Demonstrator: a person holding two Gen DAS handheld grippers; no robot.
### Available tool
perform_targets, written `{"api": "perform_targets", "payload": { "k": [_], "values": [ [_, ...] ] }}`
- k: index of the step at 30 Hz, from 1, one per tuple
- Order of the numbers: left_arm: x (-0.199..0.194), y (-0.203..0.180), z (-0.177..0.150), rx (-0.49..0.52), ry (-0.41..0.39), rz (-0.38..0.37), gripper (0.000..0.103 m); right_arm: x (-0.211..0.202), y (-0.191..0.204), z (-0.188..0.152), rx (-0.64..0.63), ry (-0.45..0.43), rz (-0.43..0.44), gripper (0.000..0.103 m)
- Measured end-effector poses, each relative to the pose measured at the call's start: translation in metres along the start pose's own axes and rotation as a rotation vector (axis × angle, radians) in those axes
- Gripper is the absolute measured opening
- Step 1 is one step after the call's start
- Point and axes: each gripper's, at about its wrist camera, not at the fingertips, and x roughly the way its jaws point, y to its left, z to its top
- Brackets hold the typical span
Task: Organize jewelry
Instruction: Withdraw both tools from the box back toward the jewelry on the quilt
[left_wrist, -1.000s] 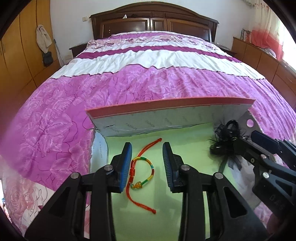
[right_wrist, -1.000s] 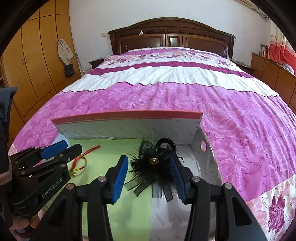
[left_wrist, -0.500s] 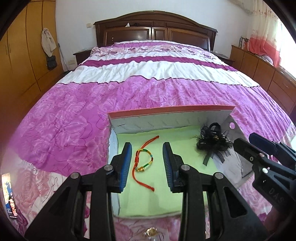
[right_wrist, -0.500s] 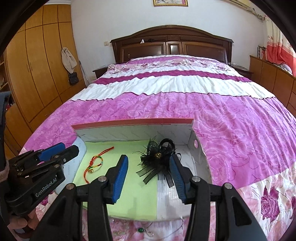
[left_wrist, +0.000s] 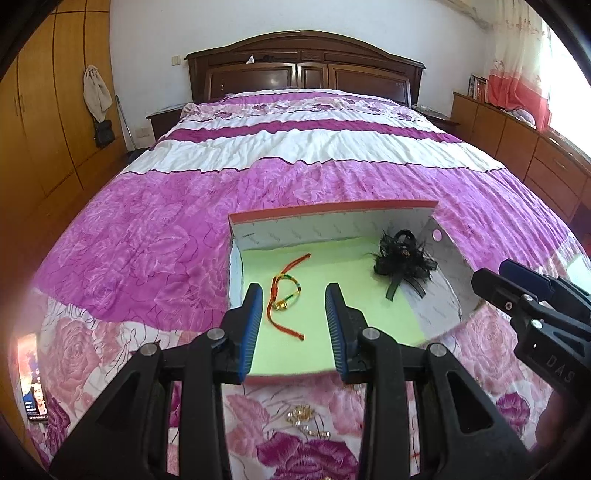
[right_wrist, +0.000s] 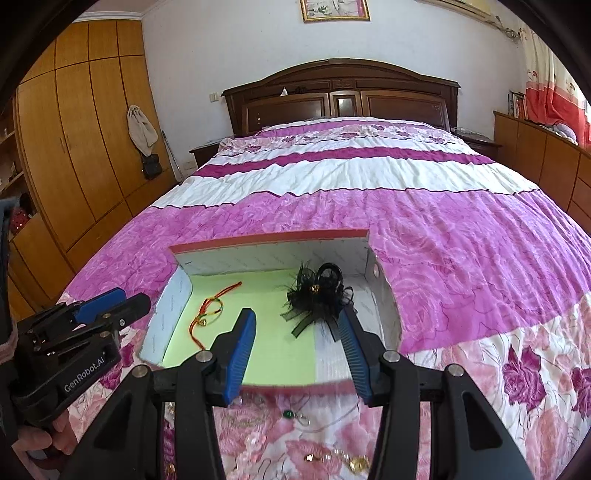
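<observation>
A shallow box (left_wrist: 332, 210) with a green floor lies on the bed; it also shows in the right wrist view (right_wrist: 269, 238). Inside lie a red and multicolour cord bracelet (left_wrist: 286, 295) (right_wrist: 208, 314) at the left and a black feathered hair clip (left_wrist: 402, 258) (right_wrist: 317, 295) at the right. My left gripper (left_wrist: 295, 302) is open and empty, above the box's near part over the bracelet. My right gripper (right_wrist: 297, 328) is open and empty, just short of the hair clip. Loose gold and beaded jewelry (left_wrist: 306, 417) (right_wrist: 332, 458) lies on the bedspread in front of the box.
The bed's pink and white floral bedspread (left_wrist: 295, 155) stretches to a dark wooden headboard (left_wrist: 303, 70). Wooden wardrobes (right_wrist: 74, 155) stand at the left, low cabinets (left_wrist: 517, 147) at the right. A phone (left_wrist: 35, 398) lies at the bed's left near edge.
Both grippers have pulled back and up from the box, open and empty. The bracelet and hair clip stay in the box; loose jewelry in front of it has come into view.
</observation>
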Motion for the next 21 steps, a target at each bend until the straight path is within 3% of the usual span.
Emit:
{"api": "perform_targets", "payload": {
  "k": [21],
  "values": [
    [0.002,0.006,-0.056,-0.008,0.142,-0.024,0.027,-0.019,-0.032,-0.058,0.070,0.103,-0.025,0.050]
  ]
}}
